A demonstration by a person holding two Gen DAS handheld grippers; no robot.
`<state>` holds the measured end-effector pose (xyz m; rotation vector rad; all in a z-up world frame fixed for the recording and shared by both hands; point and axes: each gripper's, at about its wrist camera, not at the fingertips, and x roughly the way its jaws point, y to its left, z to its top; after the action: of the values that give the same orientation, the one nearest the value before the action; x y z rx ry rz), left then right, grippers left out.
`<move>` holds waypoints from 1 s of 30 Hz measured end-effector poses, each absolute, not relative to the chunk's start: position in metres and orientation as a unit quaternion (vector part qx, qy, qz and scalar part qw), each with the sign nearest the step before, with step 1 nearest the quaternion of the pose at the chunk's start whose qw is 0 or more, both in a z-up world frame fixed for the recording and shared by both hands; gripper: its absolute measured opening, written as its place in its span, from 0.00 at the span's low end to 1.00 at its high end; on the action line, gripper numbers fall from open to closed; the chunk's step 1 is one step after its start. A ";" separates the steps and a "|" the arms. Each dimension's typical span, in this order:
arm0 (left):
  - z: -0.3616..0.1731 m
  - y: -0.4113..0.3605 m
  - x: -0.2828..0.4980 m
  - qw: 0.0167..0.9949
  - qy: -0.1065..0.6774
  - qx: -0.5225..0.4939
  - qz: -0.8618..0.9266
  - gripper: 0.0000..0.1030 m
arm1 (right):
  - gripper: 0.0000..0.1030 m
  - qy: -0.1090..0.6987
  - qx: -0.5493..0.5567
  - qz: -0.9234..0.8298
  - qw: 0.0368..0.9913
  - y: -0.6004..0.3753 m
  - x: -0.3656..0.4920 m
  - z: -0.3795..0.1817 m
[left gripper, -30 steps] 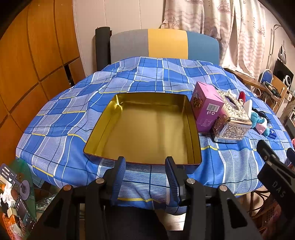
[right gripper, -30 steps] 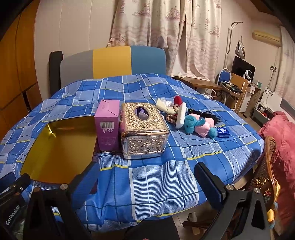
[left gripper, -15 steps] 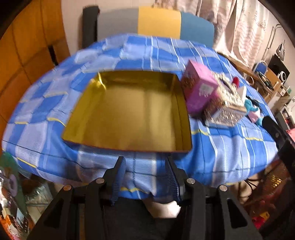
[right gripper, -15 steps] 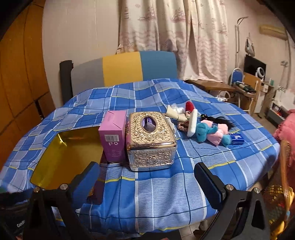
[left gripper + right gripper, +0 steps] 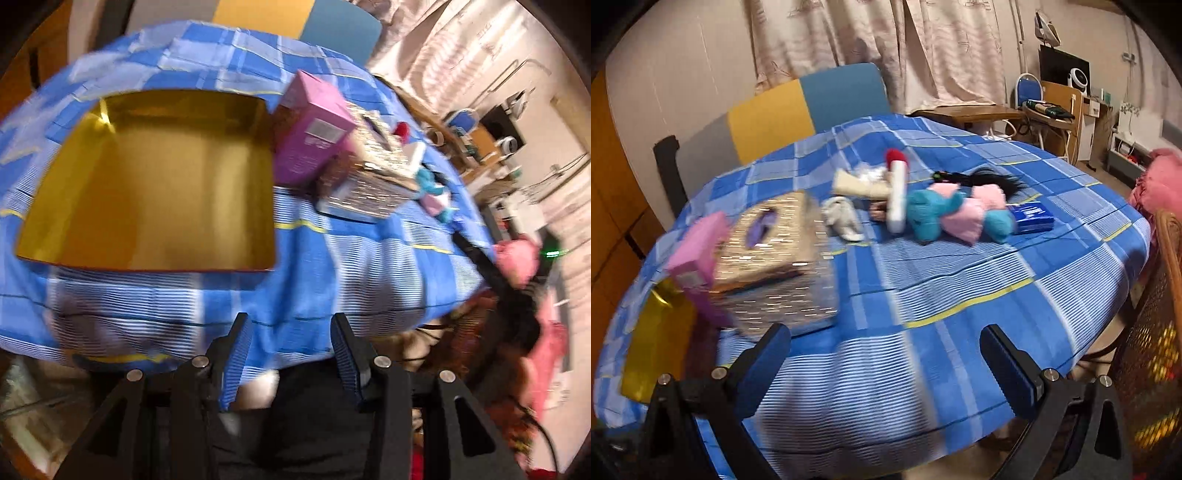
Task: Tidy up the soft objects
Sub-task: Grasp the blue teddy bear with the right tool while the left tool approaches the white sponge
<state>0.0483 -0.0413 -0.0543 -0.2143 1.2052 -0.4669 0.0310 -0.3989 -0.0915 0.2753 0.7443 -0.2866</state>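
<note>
Soft toys (image 5: pixel 945 214) lie heaped mid-worktop (image 5: pixel 960 295), smeared by blur; the gold tin (image 5: pixel 653 339) is half hidden behind the pink box (image 5: pixel 698 254). Left tongs (image 5: pixel 291 343) and right tongs (image 5: pixel 886 354) both stand apart, empty.

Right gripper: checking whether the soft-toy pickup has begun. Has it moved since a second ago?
Yes. The right gripper has moved rightward and closer to the toys: the ornate silver tissue box slid from centre to far left, with the teal-and-pink plush toy now ahead.
</note>
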 end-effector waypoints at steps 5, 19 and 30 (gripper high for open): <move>-0.049 -0.056 0.050 0.775 0.563 -0.115 -0.262 0.47 | 0.98 0.353 0.061 -0.173 0.918 -0.452 0.063 -0.094; -0.037 -0.105 0.070 0.758 0.565 -0.110 -0.307 0.53 | 0.92 0.446 -0.117 -0.073 0.884 -0.493 0.202 -0.147; -0.003 -0.161 0.105 0.780 0.496 -0.068 -0.375 0.84 | 0.29 0.478 -0.016 -0.058 0.876 -0.510 0.195 -0.161</move>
<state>0.1052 -0.1612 -0.0026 -0.1471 1.0727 -0.8107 0.1950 -0.5104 -0.1607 -0.0332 0.9973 -0.1208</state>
